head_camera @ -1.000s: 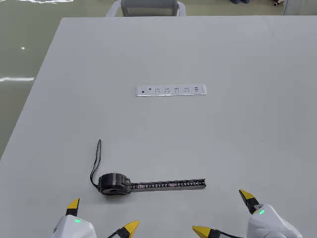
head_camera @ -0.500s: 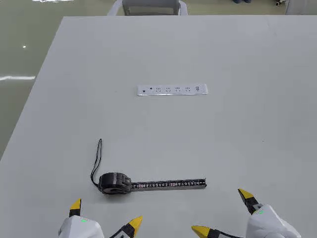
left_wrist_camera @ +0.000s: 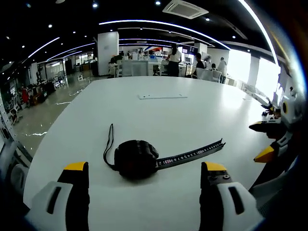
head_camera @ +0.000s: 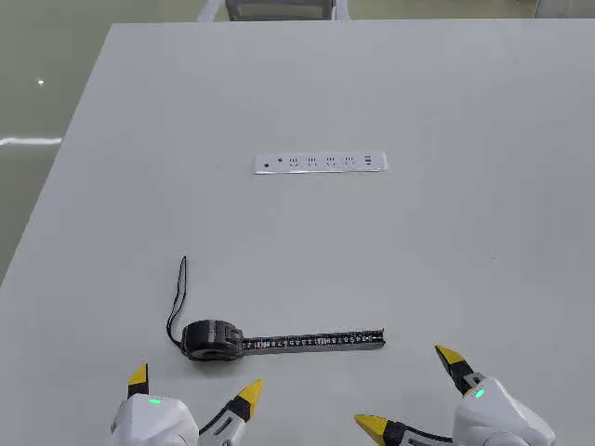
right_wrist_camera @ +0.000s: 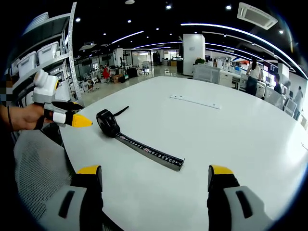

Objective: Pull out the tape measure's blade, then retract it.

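- A bare white table (head_camera: 446, 260) spreads ahead of both pairs of jaws, with a busy open-plan office beyond it in the two gripper views.
- The left gripper (head_camera: 193, 386) and the right gripper (head_camera: 410, 390) hover at the near edge of the table, side by side. Each has its yellow-tipped jaws spread wide and holds nothing.
- A white power strip (head_camera: 321, 163) lies far ahead of the jaws, well apart from the work.
- The tape measure (head_camera: 212, 339), a dark rounded case, sits on the table just ahead of the left jaws, close to centred in the gap between them in the left gripper view.
- Its blade (head_camera: 316, 341) is already drawn part of the way out and lies flat. The long axis runs crosswise to both grippers, from the case in front of the left jaws towards the right jaws.
- The blade tip (head_camera: 381, 336) ends ahead of the right jaws and a little to their inner side, touching neither. By that layout the left gripper is the nearer one to pin the case and the right gripper the nearer one to take the tip.
- A thin black strap (head_camera: 177, 297) trails from the case's far end, away from the left jaws and clear of any grasp.
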### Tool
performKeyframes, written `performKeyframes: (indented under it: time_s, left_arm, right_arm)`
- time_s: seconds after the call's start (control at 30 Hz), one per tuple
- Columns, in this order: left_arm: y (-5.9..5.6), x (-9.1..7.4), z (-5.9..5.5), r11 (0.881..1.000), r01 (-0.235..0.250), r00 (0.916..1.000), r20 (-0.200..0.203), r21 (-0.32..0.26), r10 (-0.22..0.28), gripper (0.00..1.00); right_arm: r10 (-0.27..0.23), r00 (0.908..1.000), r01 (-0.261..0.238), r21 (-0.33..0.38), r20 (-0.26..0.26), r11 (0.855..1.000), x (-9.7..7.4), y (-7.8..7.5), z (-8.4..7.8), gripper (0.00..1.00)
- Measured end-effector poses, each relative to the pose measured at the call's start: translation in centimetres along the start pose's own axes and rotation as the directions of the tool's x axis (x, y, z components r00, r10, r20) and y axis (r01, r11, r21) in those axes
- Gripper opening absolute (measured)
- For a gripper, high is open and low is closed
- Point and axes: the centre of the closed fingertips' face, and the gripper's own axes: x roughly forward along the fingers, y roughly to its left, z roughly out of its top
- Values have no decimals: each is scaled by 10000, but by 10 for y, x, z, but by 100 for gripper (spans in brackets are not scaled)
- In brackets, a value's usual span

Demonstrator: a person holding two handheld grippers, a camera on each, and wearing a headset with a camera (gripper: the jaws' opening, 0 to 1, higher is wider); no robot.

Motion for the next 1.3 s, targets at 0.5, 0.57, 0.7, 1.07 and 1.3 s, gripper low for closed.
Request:
performKeyframes:
  time_s: [0.5, 0.57, 0.7, 1.07, 1.3]
  left_arm:
    - [-3, 26, -10, 9987, -289, 9993, -231, -410, 280, 91]
    - [-2, 30, -11, 9984, -372, 9991, -198, -435, 363, 89]
    - [1, 38, -18, 9971, -486, 9979, -464, -594, 458, 87]
    - [-1, 52, -24, 9930, -670, 9960, -652, -971, 609, 86]
    - [9, 60, -27, 9891, -988, 9929, -774, -1091, 906, 83]
  right_arm:
    - [215, 9998, -214, -146, 33, 9997, 13, -15, -2, 76]
    - [322, 9994, -319, -270, 104, 9991, 15, -16, -1, 72]
    - [522, 9986, -522, -477, -8, 9975, 23, -20, -4, 68]
    - [1332, 9897, -1384, -1137, -520, 9838, 37, -27, -14, 57]
    - [1997, 9774, -2086, -1670, -691, 9636, 44, -36, -22, 49]
